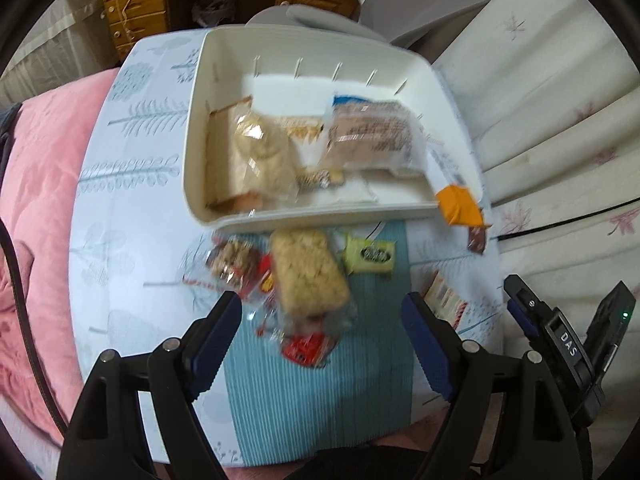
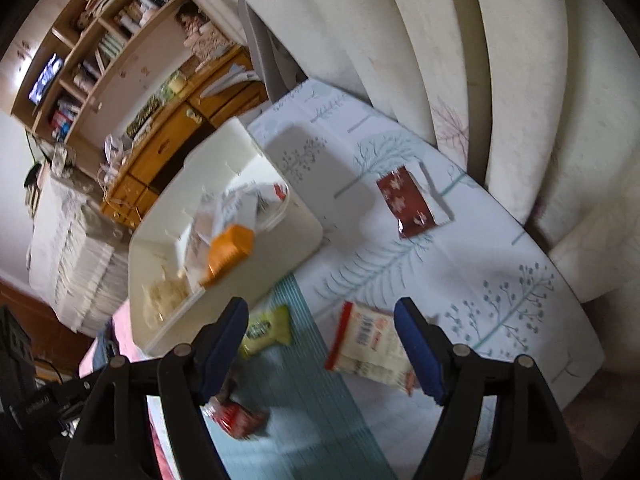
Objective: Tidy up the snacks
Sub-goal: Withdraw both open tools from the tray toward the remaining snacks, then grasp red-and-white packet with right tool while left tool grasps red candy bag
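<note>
A white bin holds several wrapped snacks; an orange-ended pack hangs over its right corner. On the teal mat in front lie a puffed-rice bar, a nut bar, a red wrapper and a green pack. My left gripper is open above the rice bar and red wrapper. My right gripper is open above the table, with a white barcode pack between its fingers below. The bin, green pack and a dark red packet show there too.
The table has a tree-print cloth. A cream cushioned sofa runs along its right side, a pink blanket along its left. A wooden cabinet stands behind. The other gripper's body is at the right.
</note>
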`<state>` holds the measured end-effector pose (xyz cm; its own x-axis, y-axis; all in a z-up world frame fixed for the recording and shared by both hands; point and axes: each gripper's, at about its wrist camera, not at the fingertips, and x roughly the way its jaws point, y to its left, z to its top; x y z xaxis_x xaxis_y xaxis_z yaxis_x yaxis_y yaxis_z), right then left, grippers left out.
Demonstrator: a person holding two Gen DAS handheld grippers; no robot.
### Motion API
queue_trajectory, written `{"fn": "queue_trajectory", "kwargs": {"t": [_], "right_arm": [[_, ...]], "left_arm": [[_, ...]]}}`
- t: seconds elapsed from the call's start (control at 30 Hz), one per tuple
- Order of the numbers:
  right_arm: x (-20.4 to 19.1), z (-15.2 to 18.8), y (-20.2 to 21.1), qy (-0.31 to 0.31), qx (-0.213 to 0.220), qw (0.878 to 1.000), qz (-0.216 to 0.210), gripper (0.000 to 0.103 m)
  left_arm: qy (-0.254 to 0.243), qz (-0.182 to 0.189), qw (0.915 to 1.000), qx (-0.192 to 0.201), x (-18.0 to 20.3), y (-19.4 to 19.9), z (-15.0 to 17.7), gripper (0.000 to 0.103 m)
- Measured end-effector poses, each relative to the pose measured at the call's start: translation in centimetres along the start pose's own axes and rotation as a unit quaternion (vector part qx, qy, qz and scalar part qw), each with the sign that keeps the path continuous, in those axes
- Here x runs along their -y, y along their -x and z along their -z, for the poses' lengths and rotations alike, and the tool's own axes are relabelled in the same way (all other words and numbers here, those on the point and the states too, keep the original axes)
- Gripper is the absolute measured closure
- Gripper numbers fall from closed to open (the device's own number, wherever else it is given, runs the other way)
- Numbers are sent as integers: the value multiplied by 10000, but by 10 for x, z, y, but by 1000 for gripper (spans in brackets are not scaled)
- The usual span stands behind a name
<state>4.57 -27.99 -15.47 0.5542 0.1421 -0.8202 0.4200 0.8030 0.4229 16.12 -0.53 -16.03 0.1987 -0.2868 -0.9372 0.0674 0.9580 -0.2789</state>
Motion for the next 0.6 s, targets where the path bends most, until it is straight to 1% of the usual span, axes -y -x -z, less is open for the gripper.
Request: {"fn": "queue_trajectory", "kwargs": {"t": [0.13,0.27,0.4,0.5,0.6], "right_arm": [[1,6,1,178,-197,9996,-45,27],[2,6,-1,433,-403,9982,41,20],[4,6,-7,611,-670,9958,146,19],[4,5,-13,798,-866,9925,314,19],[0,4,-20,1138,-1042,9865,547,18]], "left_arm": [[4,-176,9997,-154,4,-5,13,22],[76,-342,9984,-452,8,-16,22,22],[155,-514,9961,-700,10,-26,29,22],[267,-696,9927,-945,9,-36,33,22],[435,-827,9889,-1154,7,-47,35,22]]}}
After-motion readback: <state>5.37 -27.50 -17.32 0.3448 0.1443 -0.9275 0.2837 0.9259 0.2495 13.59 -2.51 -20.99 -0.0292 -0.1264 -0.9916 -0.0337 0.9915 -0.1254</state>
